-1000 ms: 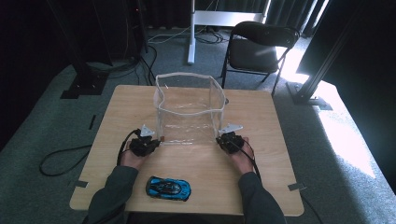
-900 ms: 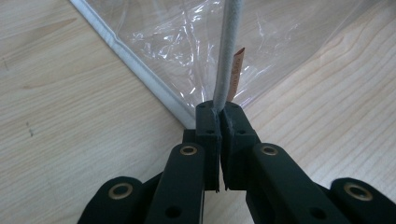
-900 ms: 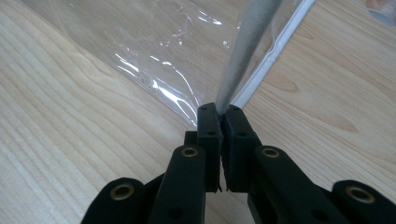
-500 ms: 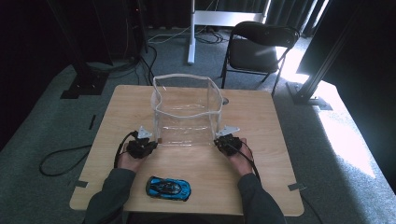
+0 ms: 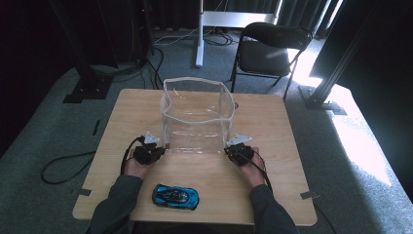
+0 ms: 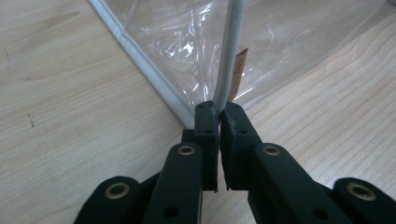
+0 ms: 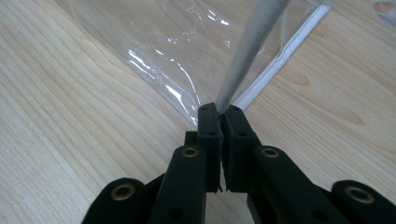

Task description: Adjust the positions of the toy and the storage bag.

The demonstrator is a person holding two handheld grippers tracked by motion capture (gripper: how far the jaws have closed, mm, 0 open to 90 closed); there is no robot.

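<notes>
Clear bag held upright at mid-counter

The left gripper (image 6: 217, 109) and right gripper (image 7: 219, 109) each pinch a near corner edge of the clear plastic bag (image 5: 195, 114), jaws just easing apart. The bag stands open — filling remains. The blue toy car (image 5: 175, 196) lies near on the counter (image 5: 272, 195), nothing between.
</notes>
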